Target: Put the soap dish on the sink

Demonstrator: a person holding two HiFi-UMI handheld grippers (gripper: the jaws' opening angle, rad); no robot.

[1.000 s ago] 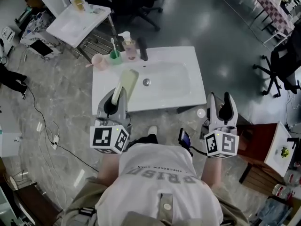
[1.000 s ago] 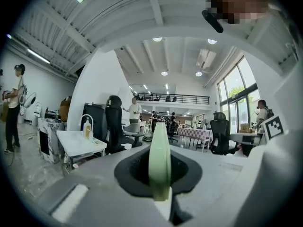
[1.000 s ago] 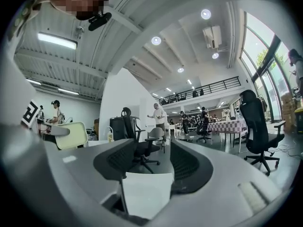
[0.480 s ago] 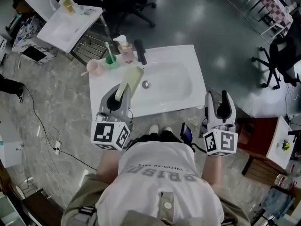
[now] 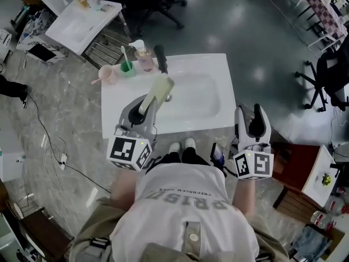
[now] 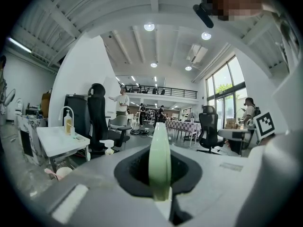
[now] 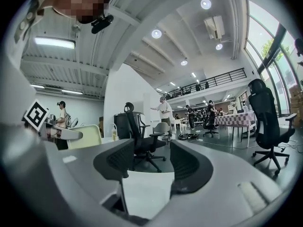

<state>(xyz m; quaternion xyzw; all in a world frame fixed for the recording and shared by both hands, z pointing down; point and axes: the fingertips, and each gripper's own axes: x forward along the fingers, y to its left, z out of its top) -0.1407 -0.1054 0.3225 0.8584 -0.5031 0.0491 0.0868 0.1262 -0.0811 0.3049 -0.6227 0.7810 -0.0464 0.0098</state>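
A long pale green soap dish (image 5: 159, 93) sticks out over the basin of the white sink (image 5: 220, 70), near the drain. My left gripper (image 5: 145, 112) is shut on the dish's near end, above the sink's front rim. In the left gripper view the soap dish (image 6: 159, 145) stands edge-on, with the left gripper (image 6: 160, 176) clamping it from both sides. My right gripper (image 5: 250, 114) hangs open off the sink's front right corner. In the right gripper view the right gripper (image 7: 144, 162) holds nothing.
At the sink's back left stand a pink cup (image 5: 112, 74), a green cup with a toothbrush (image 5: 127, 67), a pump bottle (image 5: 144, 56) and a black faucet (image 5: 160, 59). Another white sink unit (image 5: 82, 21) is at the far left. A wooden cabinet (image 5: 297, 173) is at the right.
My left gripper has carried the soap dish forward and to the right, from the sink's left part to over the basin. The right gripper has edged forward a little.
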